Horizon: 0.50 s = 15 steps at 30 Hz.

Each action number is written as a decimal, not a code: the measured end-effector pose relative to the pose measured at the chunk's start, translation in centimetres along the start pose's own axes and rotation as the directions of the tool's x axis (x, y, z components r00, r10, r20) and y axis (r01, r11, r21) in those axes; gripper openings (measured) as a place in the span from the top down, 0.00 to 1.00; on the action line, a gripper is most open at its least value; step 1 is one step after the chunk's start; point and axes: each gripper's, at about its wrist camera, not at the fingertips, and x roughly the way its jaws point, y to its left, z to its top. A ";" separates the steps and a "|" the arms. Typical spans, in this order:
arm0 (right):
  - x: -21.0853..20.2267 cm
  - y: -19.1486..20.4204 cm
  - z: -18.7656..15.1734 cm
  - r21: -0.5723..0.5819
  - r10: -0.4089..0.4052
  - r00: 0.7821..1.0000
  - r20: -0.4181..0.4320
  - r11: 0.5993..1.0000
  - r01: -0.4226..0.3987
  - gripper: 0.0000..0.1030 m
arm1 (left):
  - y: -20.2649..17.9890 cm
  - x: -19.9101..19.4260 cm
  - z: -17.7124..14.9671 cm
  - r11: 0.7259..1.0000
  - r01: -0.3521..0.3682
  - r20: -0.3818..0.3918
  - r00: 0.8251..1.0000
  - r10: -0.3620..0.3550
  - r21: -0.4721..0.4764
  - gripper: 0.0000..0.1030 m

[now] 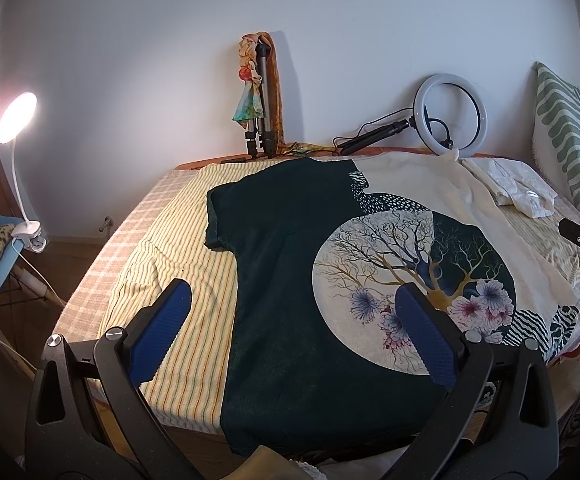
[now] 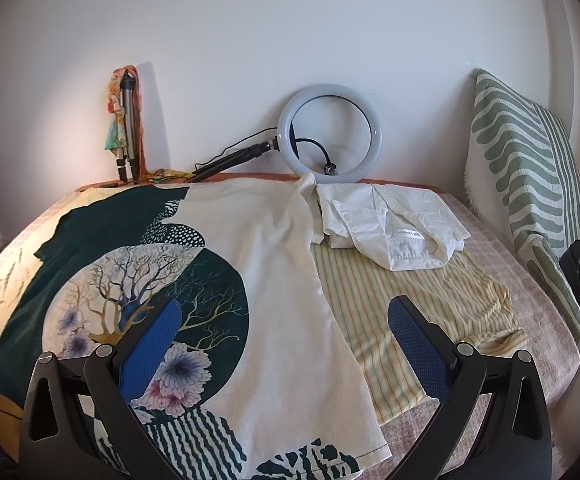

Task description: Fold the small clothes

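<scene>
Blue-padded fingers of the left gripper [image 1: 291,312] stand wide apart and hold nothing, hovering over the near edge of the printed T-shirt [image 1: 290,264], which lies spread flat on the striped sheet [image 1: 186,240] straight ahead. The right gripper [image 2: 284,332] is likewise spread wide and empty, its left finger above the shirt's flower print, its right finger above bare sheet. Beyond it, ahead and slightly right, lies a folded white shirt [image 2: 389,224]. Farther off against the wall lean a ring light [image 2: 329,134] and a tripod [image 2: 128,128]; a green-patterned pillow [image 2: 521,168] stands far right.
</scene>
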 end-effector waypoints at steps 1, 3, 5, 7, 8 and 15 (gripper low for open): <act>0.0 0.0 0.0 0.000 -0.001 1.000 0.000 1.000 0.001 0.01 | 0.0 0.0 0.0 1.000 0.000 0.000 1.000 0.000 0.000 0.00; 0.0 0.0 0.0 0.000 0.000 1.000 0.000 1.000 0.000 0.01 | 0.0 0.0 0.0 1.000 0.000 0.000 1.000 0.000 0.000 0.00; 0.0 0.1 -0.1 0.000 -0.001 1.000 0.001 1.000 0.001 0.01 | 0.1 0.0 0.0 1.000 0.000 0.000 1.000 0.000 -0.001 0.00; 0.0 0.1 0.0 0.000 0.000 1.000 0.001 1.000 0.000 0.01 | 0.1 0.0 0.1 1.000 0.000 0.001 1.000 0.000 -0.003 0.00; 0.0 0.1 0.0 -0.001 -0.001 1.000 0.001 1.000 0.001 0.01 | 0.1 0.0 0.1 1.000 0.000 0.001 1.000 0.000 -0.002 0.00; 0.0 0.1 0.0 -0.001 0.001 1.000 0.000 1.000 -0.001 0.01 | 0.1 0.0 0.0 1.000 0.001 0.001 1.000 -0.001 -0.001 0.00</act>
